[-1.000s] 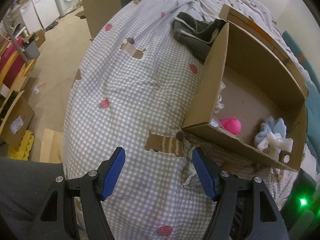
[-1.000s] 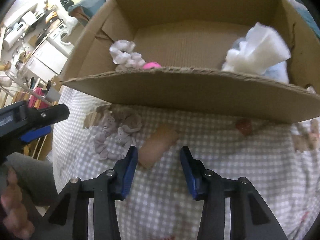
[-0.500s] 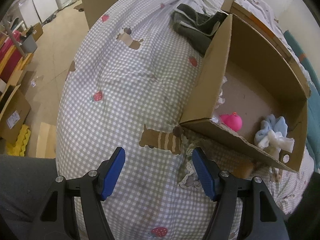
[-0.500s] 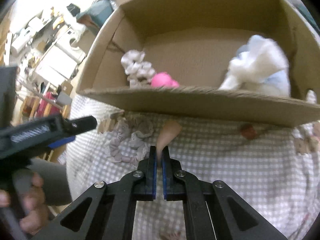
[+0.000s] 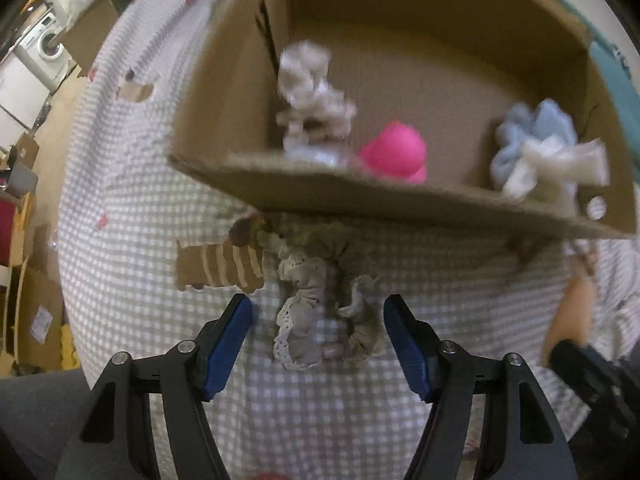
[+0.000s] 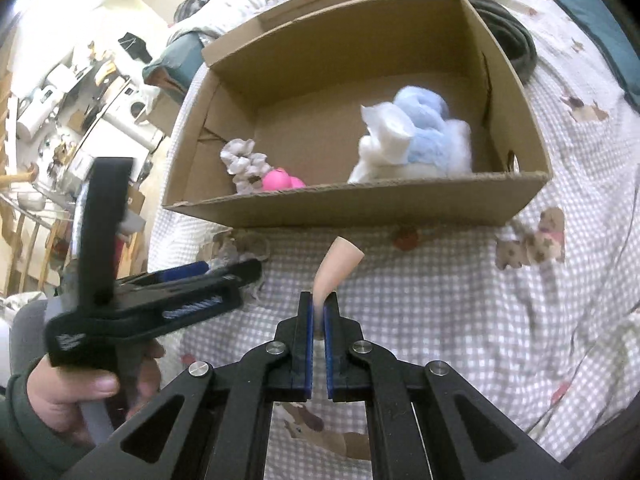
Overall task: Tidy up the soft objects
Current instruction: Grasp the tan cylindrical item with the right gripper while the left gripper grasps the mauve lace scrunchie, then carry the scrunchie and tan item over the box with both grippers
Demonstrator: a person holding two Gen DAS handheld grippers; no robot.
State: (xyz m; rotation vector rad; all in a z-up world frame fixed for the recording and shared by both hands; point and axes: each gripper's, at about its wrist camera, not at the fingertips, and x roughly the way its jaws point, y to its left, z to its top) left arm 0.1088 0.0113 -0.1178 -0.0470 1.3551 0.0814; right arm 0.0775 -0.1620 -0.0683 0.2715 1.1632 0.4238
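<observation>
A cardboard box point(image 5: 400, 196) point(image 6: 360, 204) lies on a gingham-covered bed. Inside it are a white scrunchie point(image 5: 312, 96) point(image 6: 242, 160), a pink toy point(image 5: 396, 152) point(image 6: 280, 179) and a blue-and-white fluffy bundle point(image 5: 540, 148) point(image 6: 412, 140). A grey lace scrunchie point(image 5: 324, 304) lies on the cover in front of the box, between the fingers of my open left gripper point(image 5: 316, 344). My right gripper point(image 6: 318, 312) is shut on a beige sponge piece point(image 6: 336, 266), held above the cover in front of the box. The sponge shows at the right edge of the left wrist view point(image 5: 572, 316).
A dark garment point(image 6: 508, 36) lies beyond the box. The bed's left edge drops to a floor with cardboard boxes point(image 5: 36, 312) and washing machines point(image 5: 40, 44). The left gripper's body point(image 6: 140, 292) is left of my right gripper.
My right gripper shut on the beige sponge and lifted it off the cover. My left gripper swung right and forward until its open fingers came around the grey lace scrunchie.
</observation>
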